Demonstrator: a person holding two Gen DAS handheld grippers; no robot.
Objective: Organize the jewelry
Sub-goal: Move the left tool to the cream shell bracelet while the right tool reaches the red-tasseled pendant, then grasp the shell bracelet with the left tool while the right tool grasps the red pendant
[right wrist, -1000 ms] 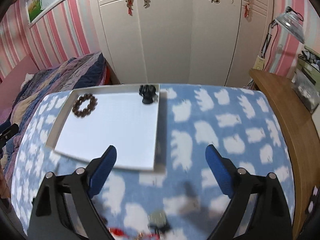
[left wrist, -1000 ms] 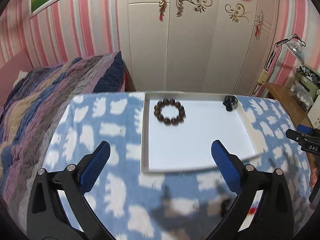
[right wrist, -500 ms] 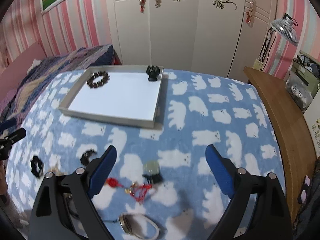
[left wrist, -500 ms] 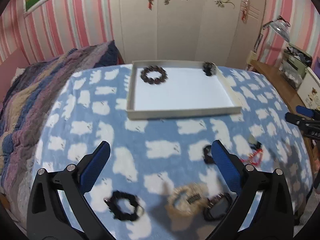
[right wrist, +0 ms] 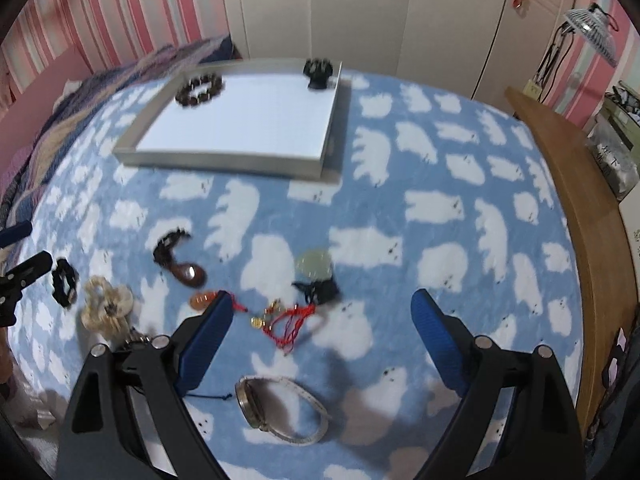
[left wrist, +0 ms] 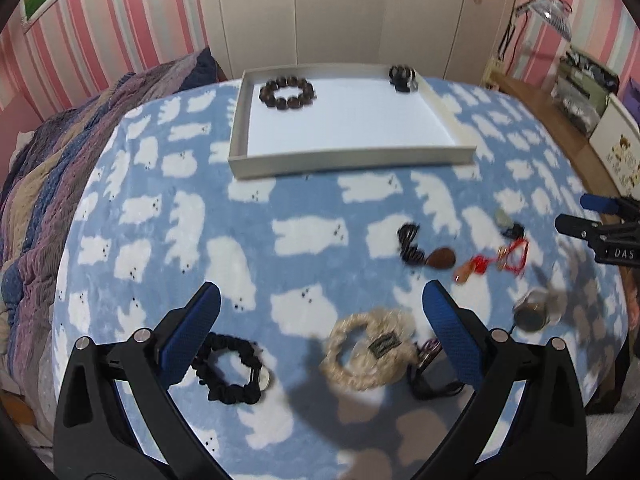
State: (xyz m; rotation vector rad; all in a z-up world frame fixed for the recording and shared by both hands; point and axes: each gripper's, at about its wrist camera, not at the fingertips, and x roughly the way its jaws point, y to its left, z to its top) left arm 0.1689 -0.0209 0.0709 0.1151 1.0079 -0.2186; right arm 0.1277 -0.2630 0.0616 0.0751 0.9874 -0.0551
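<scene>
Both grippers have drawn back from the tray point(left wrist: 352, 158); loose jewelry now lies below. Left gripper point(left wrist: 320, 320), wide open and empty, should settle squarely over the beige scrunchie point(left wrist: 370, 354); right gripper point(right wrist: 320, 320), equally open, over the red cord point(right wrist: 290, 322)

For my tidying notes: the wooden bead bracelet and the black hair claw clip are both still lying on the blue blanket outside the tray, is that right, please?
Not quite. The wooden bead bracelet and the black clip both lie inside the tray, at its far corners, not on the blanket. The left wrist view shows it.

The left gripper point(left wrist: 320, 314) hangs wide-jawed above a beige scrunchie point(left wrist: 370, 354) and black scrunchie point(left wrist: 232, 368).
</scene>
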